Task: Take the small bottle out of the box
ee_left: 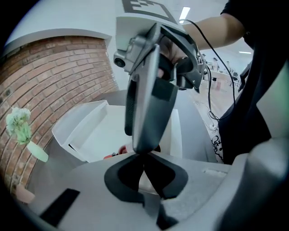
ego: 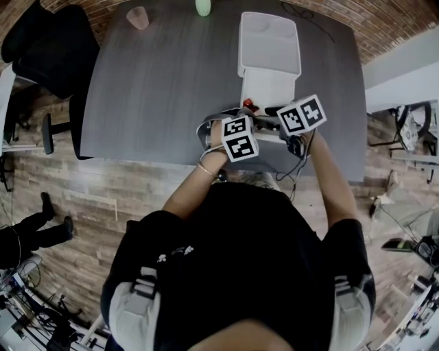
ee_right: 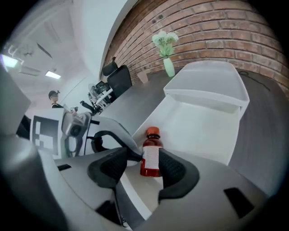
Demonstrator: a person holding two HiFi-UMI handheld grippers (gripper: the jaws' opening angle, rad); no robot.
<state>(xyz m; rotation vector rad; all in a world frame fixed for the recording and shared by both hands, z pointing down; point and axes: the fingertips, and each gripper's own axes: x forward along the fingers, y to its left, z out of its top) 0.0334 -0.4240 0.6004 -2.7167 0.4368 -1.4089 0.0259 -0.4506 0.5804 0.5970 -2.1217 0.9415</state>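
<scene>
Far left: black office chair (ego: 48, 48), clear of the worktop's edge. Grey worktop (ego: 158, 82): left half is open room. A pink cup (ego: 138, 17) and a pale green vase (ego: 203, 7) stand at the far edge.

Left forearm (ego: 195, 185) comes in over the near edge, angled right. Left gripper (ee_left: 144, 159): jaws pressed together at the tips, aimed at the box's near left corner. A pale sliver shows behind the tips; cannot tell what it is.

Open white plastic box (ego: 269, 86) close to the near edge, lid laid back beyond it. Its floor is bare past the near end.

Small clear bottle of red liquid (ee_right: 150, 149), red cap, white label, stands upright inside the box by the left wall, near end.

Right gripper (ee_right: 144, 159): jaws spread either side of the bottle, right pad at the label, slight gap at the left pad. Right forearm (ego: 329, 178) reaches straight in.

Head view: the grippers' bodies cover the jaws and most of the bottle.
</scene>
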